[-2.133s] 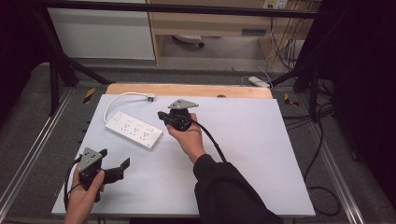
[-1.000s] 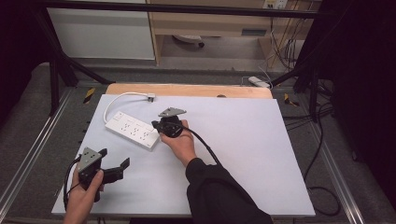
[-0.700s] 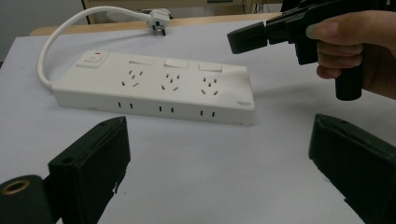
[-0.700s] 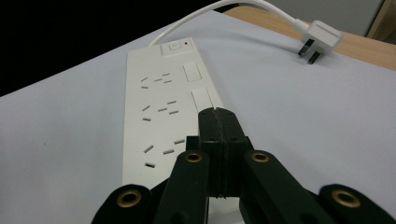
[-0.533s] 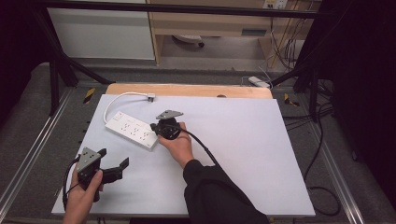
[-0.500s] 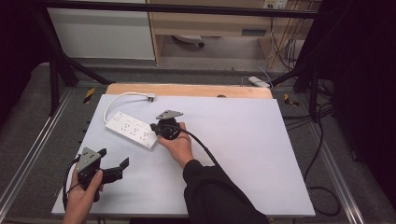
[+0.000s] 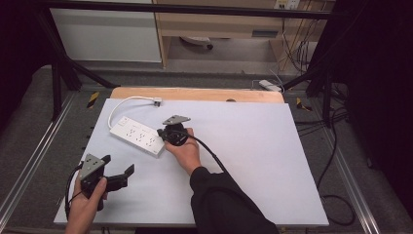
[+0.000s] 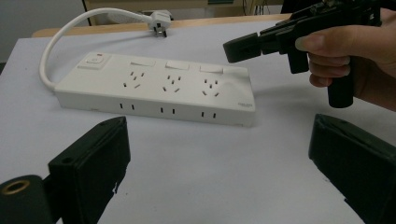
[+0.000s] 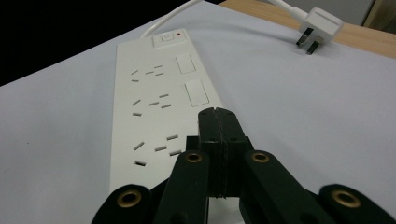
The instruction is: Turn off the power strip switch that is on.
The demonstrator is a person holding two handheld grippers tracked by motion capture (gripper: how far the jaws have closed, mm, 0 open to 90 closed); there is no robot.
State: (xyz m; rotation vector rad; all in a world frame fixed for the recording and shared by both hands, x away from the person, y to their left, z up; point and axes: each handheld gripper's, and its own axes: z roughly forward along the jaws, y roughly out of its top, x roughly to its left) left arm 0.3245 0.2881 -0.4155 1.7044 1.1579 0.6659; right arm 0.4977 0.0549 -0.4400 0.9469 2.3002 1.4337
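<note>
The left gripper (image 7: 119,176) sits near the table's front left corner with jaws wide apart, while the right gripper (image 7: 160,135) has jaws pressed together.

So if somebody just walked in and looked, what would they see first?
Probably the white power strip lying on the left part of the white table, with its cord curling back to a plug near the table's far edge. Right above the strip's near end, the right gripper hovers with its fingers pressed together. The left gripper waits at the front left corner, fingers spread wide.
</note>
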